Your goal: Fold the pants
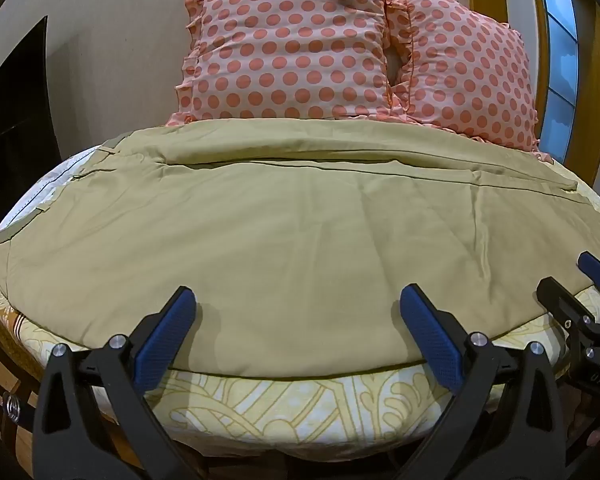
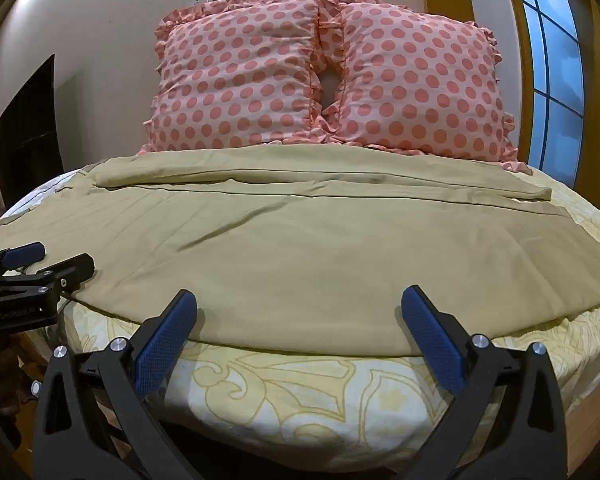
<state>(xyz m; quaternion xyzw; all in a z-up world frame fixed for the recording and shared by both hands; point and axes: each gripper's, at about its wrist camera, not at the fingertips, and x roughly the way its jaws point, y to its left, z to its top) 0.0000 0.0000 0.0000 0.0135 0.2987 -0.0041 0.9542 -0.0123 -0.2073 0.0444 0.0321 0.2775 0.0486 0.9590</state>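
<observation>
Olive-tan pants (image 1: pixel 284 232) lie spread flat across the bed, waistband at the left, legs running right; they also show in the right wrist view (image 2: pixel 300 248). One leg lies folded along the far side (image 2: pixel 260 178). My left gripper (image 1: pixel 296 300) is open and empty, its blue pads over the pants' near edge. My right gripper (image 2: pixel 298 302) is open and empty over the same near edge, further right. The right gripper shows at the left wrist view's right edge (image 1: pixel 576 280); the left gripper shows at the right wrist view's left edge (image 2: pixel 48 260).
The bed has a yellow-patterned sheet (image 1: pixel 300 408) with its front edge just below the grippers. Two pink polka-dot pillows (image 2: pixel 240 76) (image 2: pixel 424 84) stand against the wall behind the pants. A window (image 2: pixel 556 72) is at the right, dark furniture (image 2: pixel 28 128) at the left.
</observation>
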